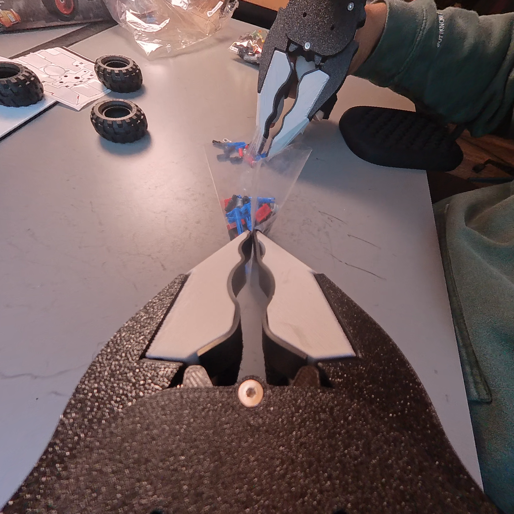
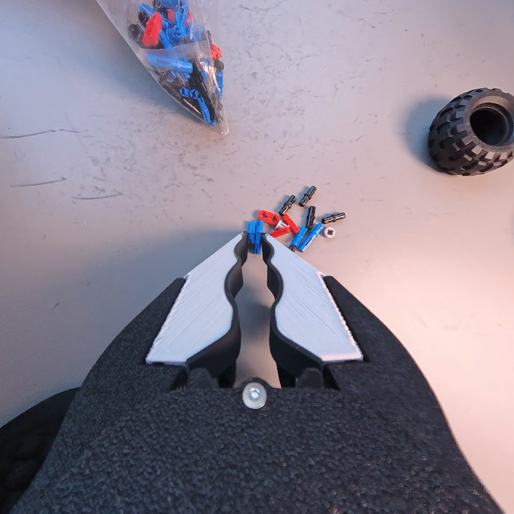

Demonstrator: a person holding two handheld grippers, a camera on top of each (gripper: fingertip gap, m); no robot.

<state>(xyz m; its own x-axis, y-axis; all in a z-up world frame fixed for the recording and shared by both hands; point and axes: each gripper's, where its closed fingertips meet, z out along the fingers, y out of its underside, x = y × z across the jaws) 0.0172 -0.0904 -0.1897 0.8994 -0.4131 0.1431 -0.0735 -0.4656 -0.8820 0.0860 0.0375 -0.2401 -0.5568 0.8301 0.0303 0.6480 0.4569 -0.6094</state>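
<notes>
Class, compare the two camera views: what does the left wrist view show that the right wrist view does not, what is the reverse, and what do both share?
Only the left wrist view shows the white sticker sheet, crumpled clear wrapping, a green sleeve, three black knobbly rubber tyres and the left claw pinching the clear plastic bag of small bricks.

Only the right wrist view shows a small white round bush and the paired blue pins between the right claw tips.

Both share the grey scratched table, the bag, the loose pins and one tyre.

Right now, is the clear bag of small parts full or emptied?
Partly emptied. The clear bag still holds many blue, red and black parts, while a few loose pins lie on the table outside it.
</notes>
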